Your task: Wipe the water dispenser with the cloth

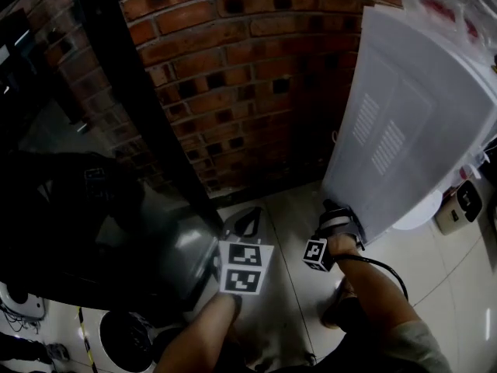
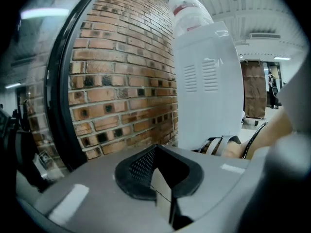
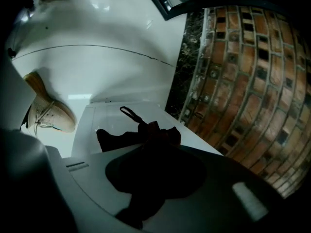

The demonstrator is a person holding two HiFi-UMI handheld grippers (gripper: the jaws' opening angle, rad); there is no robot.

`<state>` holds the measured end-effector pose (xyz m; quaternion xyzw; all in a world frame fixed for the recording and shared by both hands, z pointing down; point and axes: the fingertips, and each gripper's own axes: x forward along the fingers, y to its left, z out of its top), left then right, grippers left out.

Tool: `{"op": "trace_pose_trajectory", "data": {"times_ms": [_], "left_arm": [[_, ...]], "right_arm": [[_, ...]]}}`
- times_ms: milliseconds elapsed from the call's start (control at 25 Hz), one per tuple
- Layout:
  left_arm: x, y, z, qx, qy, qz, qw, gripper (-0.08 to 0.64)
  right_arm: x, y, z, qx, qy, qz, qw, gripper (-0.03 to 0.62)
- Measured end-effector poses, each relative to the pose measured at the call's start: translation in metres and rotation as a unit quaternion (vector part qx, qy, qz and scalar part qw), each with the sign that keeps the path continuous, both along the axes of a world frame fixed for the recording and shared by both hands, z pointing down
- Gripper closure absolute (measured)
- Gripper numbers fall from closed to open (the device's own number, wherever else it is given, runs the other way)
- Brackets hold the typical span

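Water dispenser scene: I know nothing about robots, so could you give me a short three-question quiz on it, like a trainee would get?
1. True or false: the jaws of the right gripper are shut on a dark cloth.
2. What stands behind the water dispenser? A) brick wall B) wooden fence C) curtain
3. Fill in: the jaws of the left gripper hold ____.
Key: 1 true; 2 A; 3 nothing.

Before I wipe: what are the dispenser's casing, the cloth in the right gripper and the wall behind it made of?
The water dispenser: probably white moulded plastic, smooth, with vent slots formed in the panel. The cloth: dark soft fabric, crumpled, with a small loop. The wall: rough red brick with mortar joints.
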<state>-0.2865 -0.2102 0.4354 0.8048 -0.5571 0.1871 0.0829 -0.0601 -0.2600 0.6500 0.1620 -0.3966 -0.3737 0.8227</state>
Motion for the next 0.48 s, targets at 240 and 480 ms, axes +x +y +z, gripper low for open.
{"op": "trace_pose_trajectory", "data": {"times_ms": [240,480], "left_arm": [[0.004,-0.008,0.013,-0.007,-0.014,0.007,0.9999,0.56],[0.003,-0.018,0.018,-0.012,-0.015,0.008,0.9998,0.56]], "right_arm": [[-0.004,-0.015,0.037,-0.026,0.01,-0.008,1.0,0.503],[0.0,-0.012,0.071,-0.057,0.038,-0.021,0.997,0.503]]}}
